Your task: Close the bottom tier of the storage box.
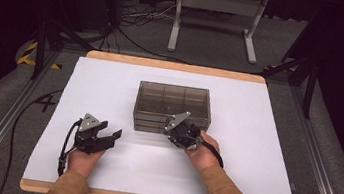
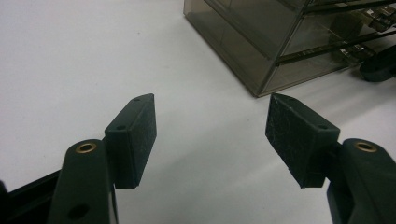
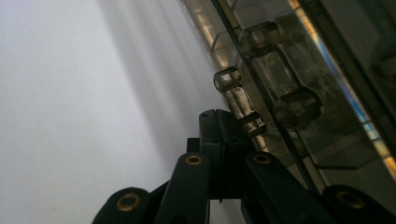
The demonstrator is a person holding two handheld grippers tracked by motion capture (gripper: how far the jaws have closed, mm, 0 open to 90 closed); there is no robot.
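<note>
Right gripper clenched beside drawer handle of smoky box, left gripper spread idle; risked sliding unbraced box if pulled.

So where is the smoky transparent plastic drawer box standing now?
In the high view the smoky transparent plastic drawer box stands mid-table on the white sheet, with the right gripper at its front and the left gripper apart.

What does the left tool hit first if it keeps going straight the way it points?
Probably the near corner of the smoked plastic drawer box. The left tool is open above bare white table cover, and that corner lies just ahead between its jaws. Depth is unclear; it might skim the cover first.
</note>
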